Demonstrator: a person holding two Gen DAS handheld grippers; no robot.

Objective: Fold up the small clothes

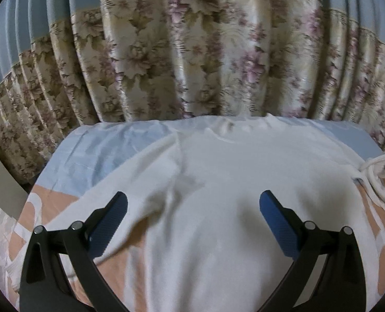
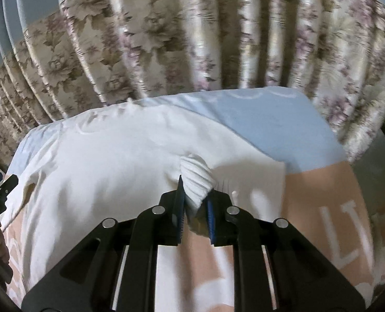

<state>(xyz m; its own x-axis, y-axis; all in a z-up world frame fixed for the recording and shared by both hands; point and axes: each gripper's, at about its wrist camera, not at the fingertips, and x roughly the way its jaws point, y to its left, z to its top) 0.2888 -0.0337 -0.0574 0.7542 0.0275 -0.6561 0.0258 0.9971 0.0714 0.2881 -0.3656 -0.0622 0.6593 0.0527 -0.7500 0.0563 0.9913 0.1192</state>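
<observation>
Floral curtain [image 1: 192, 59] hung behind the far edge of the bed. Bedcover [image 1: 106, 145] was pale blue at the far end, peach with white lettering nearer the grippers.

White long-sleeved top [image 1: 218, 182] lay spread face-up across the cover, neckline [image 1: 226, 127] at the far edge by the curtain, hem end toward the cameras; long axis ran straight away from both grippers.

Left gripper [image 1: 192, 221] hovered over the middle of the top's body, jaws wide apart, holding nothing. Left sleeve lay slack toward the near left, just beside the left finger.

Right gripper [image 2: 195, 208] was clamped on the ribbed cuff [image 2: 196, 179] of the right sleeve, cloth bunched between the blue pads. The cuff sat at the right flank of the body, right sleeve drawn in against it.

Judgement: fold turns on the cuff lying right of the centre line; right gripper is the one engaged, and carrying the sleeve leftward across the chest looked the likely move. Left gripper sat nearer the centre, free to pin the body.
</observation>
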